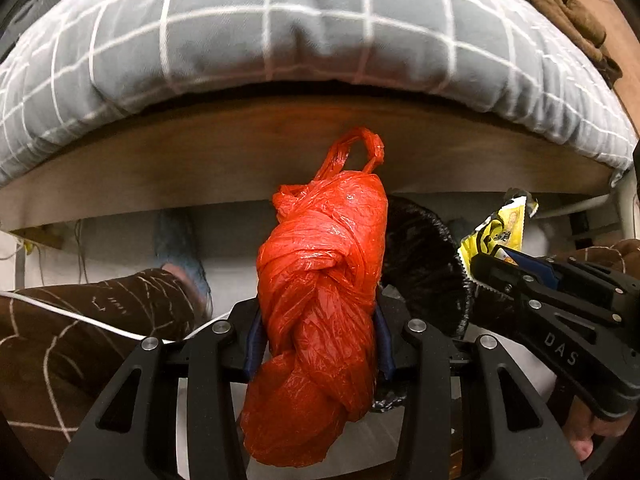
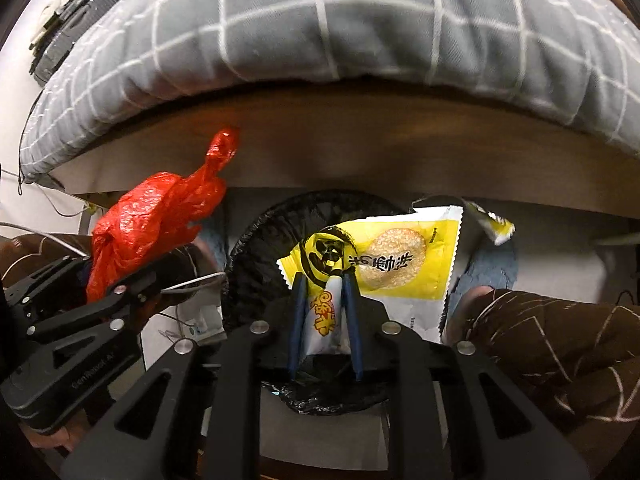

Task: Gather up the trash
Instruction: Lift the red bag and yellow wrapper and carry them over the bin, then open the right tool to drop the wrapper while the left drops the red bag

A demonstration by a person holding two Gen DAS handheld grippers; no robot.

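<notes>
left gripper (image 1: pixel 318 320) clamping red bag (image 1: pixel 320 280), right gripper (image 2: pixel 325 276) around wrapper (image 2: pixel 384 264)

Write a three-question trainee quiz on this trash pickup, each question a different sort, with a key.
1. True or false: the left gripper is clamped on a knotted red plastic bag.
2. The yellow-and-white snack wrapper sits between the fingers of which gripper? A) left B) right C) neither
3. Fill in: directly beneath the wrapper lies a bin lined with a ___ bag.

Key: 1 true; 2 B; 3 black.
</notes>
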